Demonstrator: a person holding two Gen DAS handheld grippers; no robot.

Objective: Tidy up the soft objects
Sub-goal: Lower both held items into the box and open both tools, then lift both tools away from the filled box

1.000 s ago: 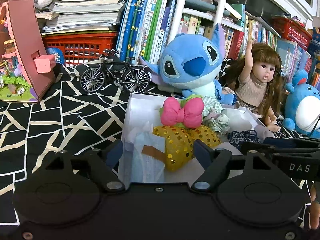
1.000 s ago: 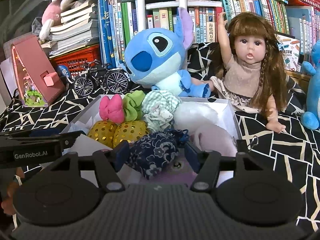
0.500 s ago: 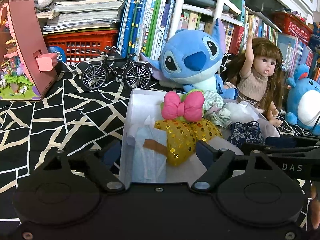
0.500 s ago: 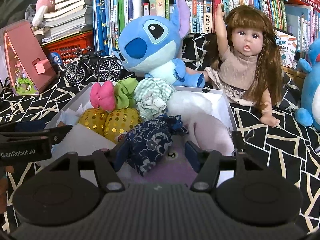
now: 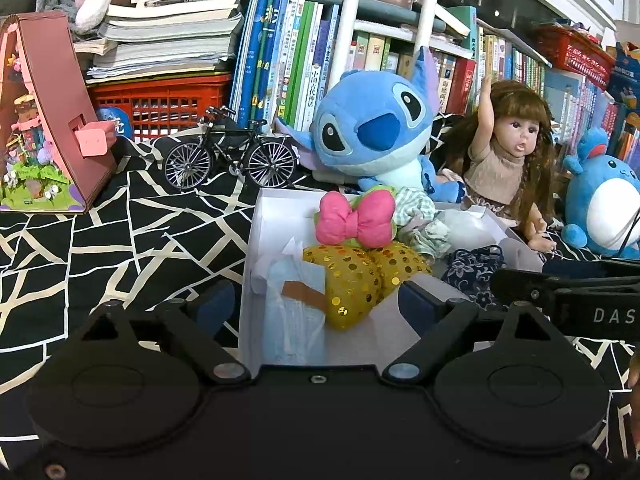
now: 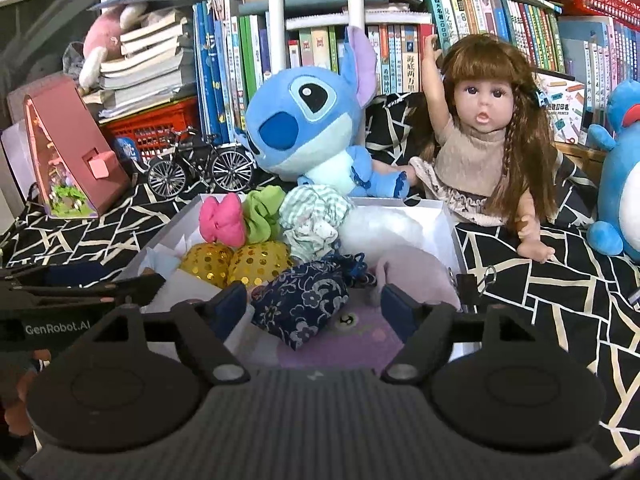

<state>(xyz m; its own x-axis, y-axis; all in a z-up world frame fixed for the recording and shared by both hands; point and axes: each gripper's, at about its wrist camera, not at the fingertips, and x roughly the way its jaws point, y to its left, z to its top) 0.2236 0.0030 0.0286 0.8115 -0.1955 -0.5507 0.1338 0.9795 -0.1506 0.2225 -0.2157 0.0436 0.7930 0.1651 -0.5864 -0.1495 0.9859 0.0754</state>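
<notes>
White box (image 5: 256,240) is the reference. Left gripper (image 5: 318,300) is spread wide and empty at its near edge, one finger outside the left wall, the gold sequin bow (image 5: 356,276) between the fingers. Right gripper (image 6: 314,304) is likewise wide and empty, flanking the navy floral pouch (image 6: 304,300) inside the box. Only the right view shows the pale pink soft item (image 6: 416,272) and binder clip (image 6: 476,278) at the box's right wall; only the left shows the blue tissue pack (image 5: 296,312).
</notes>
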